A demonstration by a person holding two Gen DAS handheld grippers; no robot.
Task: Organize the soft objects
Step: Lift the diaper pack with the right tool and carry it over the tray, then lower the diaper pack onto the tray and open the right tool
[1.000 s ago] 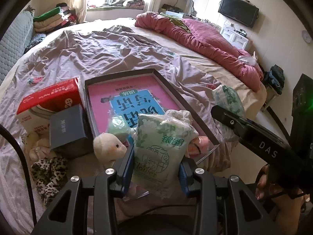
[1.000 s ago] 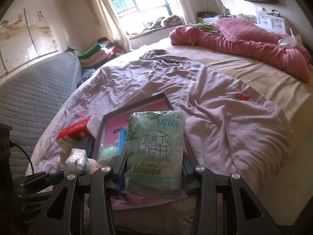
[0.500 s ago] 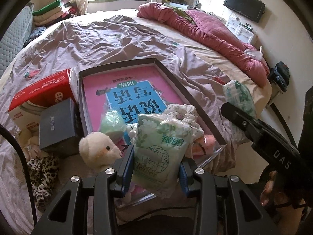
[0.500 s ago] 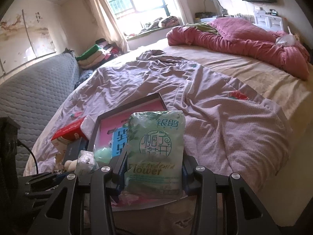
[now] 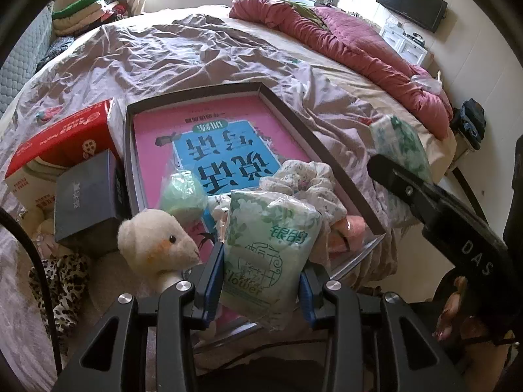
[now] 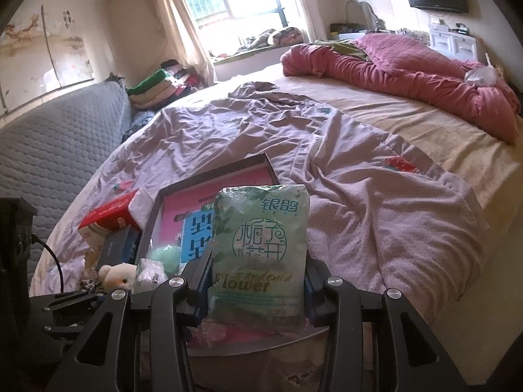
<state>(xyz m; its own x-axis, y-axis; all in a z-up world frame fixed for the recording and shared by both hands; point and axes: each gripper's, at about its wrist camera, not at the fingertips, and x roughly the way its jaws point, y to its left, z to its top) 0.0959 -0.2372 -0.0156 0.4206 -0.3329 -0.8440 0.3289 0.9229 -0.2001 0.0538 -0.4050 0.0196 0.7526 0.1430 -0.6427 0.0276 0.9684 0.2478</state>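
Left wrist view: the bed (image 5: pixel 202 55) under its rumpled mauve sheet fills the scene, and the shallow dark-rimmed tray (image 5: pixel 287 111) with the pink printed sheet now sits larger and lower in frame than a second ago. The left gripper (image 5: pixel 261 271) has sunk toward the tray's near end, its jaws narrow and clamped on a green tissue pack (image 5: pixel 271 245). By my reading, this pack is about to be set down among the soft things gathered there: the floral scrunchie (image 5: pixel 310 179), the mint-green ball (image 5: pixel 183 192) and a pink item (image 5: pixel 346 228). The cream teddy bear (image 5: pixel 157 241) and leopard-print cloth (image 5: pixel 62 281) lie outside the tray, beside the dark box (image 5: pixel 85 196) and red carton (image 5: pixel 62 140).

The right gripper (image 6: pixel 258 287) has barely shifted; its jaws hold a second green tissue pack (image 6: pixel 261 248), waiting its turn above the tray's near edge.
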